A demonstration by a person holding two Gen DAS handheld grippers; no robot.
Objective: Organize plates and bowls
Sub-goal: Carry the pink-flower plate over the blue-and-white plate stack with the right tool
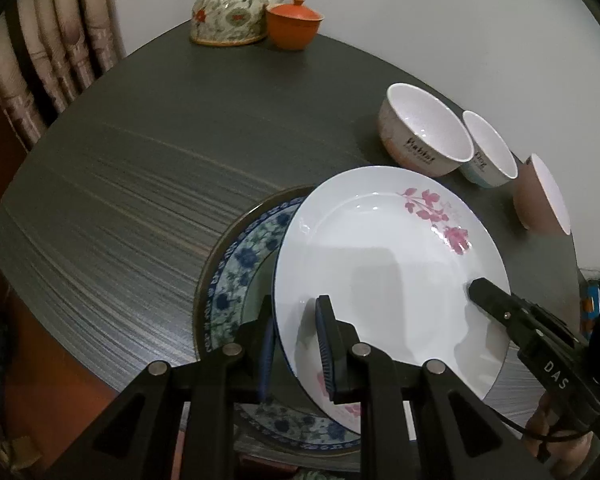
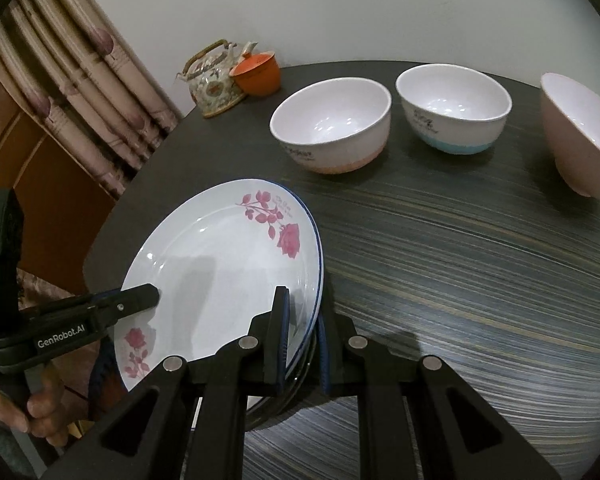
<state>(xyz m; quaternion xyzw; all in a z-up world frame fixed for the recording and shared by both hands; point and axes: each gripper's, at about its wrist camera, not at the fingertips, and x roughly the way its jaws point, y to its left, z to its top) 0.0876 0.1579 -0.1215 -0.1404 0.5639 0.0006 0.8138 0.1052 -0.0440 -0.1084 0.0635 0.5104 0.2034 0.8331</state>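
**White rose plate gripped from both sides over the blue-patterned plate**

White glazed ceramic, printed with pink roses and edged with a thin blue line, the round plate (image 1: pixel 380 264) sat tilted above a round plate with a blue-and-green floral border (image 1: pixel 236 268), which lay flat on the dark, wood-grained surface (image 1: pixel 120 160).

The left hand-held gripper (image 1: pixel 296 344) was closed on the near rim of the white plate, one finger above it and one below. The right hand-held gripper (image 2: pixel 302 340) clamped the opposite edge in the same way, its blue-padded fingers (image 2: pixel 282 336) pinching the rim. Each gripper showed in the other's view as a black finger tip lying on the plate's face.

Three bowls stood in a row toward the far side of the surface, apart from the plates: a white bowl with an orange-pink base band and dark lettering (image 2: pixel 332 128), a white bowl with a light-blue base band (image 2: pixel 454 108), and a pinkish-brown bowl with a white inside (image 2: pixel 580 136) at the right edge of the view.

At the far corner, a flower-patterned ceramic teapot with a woven handle (image 1: pixel 230 10) stood touching an orange lidded cup (image 1: pixel 294 24). Behind them hung a beige patterned curtain (image 2: pixel 80 80) beside a pale wall.
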